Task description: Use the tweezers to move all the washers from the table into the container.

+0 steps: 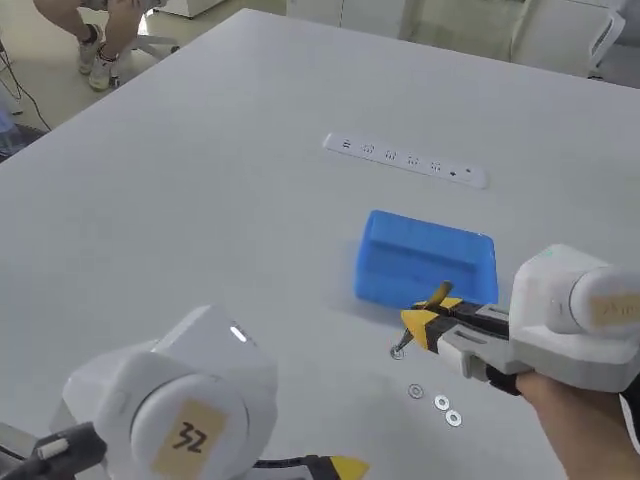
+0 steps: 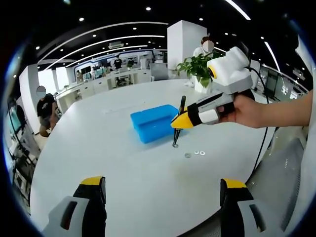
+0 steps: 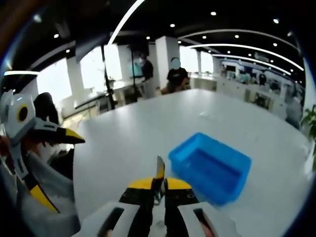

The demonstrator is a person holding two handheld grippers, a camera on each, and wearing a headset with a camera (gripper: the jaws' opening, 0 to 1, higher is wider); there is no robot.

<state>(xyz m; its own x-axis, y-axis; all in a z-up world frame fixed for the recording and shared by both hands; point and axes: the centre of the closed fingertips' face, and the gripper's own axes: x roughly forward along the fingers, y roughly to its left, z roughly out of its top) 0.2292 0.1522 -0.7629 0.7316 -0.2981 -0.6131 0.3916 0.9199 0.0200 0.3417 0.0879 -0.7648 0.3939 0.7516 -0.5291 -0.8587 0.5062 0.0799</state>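
The blue container sits open on the white table. My right gripper is shut on the dark tweezers, just in front of the container. The tweezer tip is down at the table, on a washer; I cannot tell whether it pinches it. Three more washers lie in a short row nearer me. From the left gripper view, the right gripper, the tweezers, the container and the washers are ahead. My left gripper is open and holds nothing, low at the near edge.
A white power strip lies beyond the container. A potted plant stands at the table's far side. A seated person's feet are past the far left corner. Bare tabletop spreads left of the container.
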